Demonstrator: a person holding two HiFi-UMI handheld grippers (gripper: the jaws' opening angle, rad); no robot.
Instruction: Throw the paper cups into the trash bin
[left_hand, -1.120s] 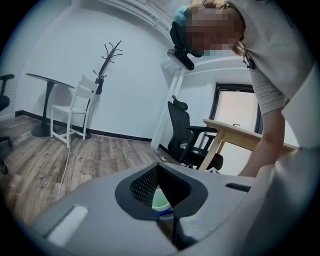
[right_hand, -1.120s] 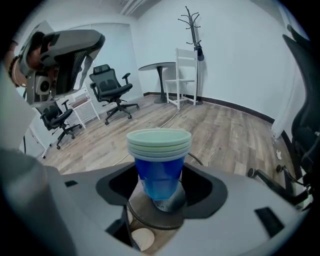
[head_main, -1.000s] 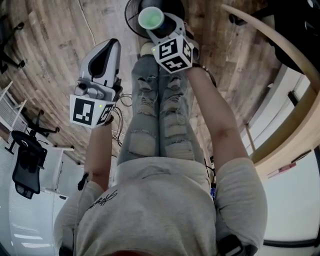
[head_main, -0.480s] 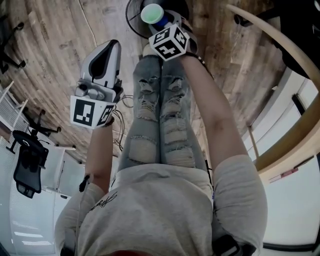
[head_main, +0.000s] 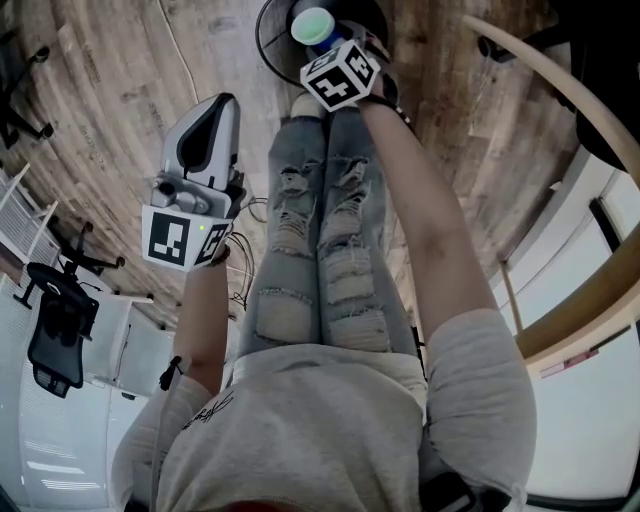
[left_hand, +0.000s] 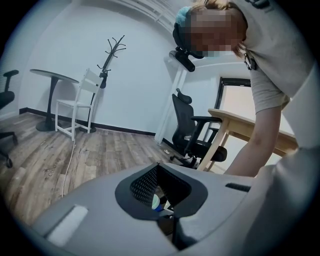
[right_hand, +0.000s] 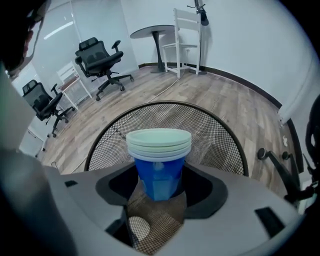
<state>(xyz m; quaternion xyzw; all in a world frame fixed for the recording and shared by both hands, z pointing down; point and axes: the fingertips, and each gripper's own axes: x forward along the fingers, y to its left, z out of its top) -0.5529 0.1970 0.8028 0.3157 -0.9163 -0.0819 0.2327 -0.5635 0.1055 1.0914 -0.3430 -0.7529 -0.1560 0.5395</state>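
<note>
My right gripper (right_hand: 160, 192) is clenched on a stack of blue paper cups (right_hand: 159, 159), upright over the open mouth of the black mesh trash bin (right_hand: 222, 132). My left gripper (left_hand: 161, 202) is closed on nothing, off to the side above the wood floor (head_main: 110, 90).

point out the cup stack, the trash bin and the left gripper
cup stack (right_hand: 159, 172), right gripper view, blue side
trash bin (right_hand: 220, 140), right gripper view, mesh wall
left gripper (head_main: 226, 102), head view, jaw tips

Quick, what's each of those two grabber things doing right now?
Left gripper: jaws shut, nothing held.
Right gripper: jaws shut on the stack of paper cups, above the trash bin.
</note>
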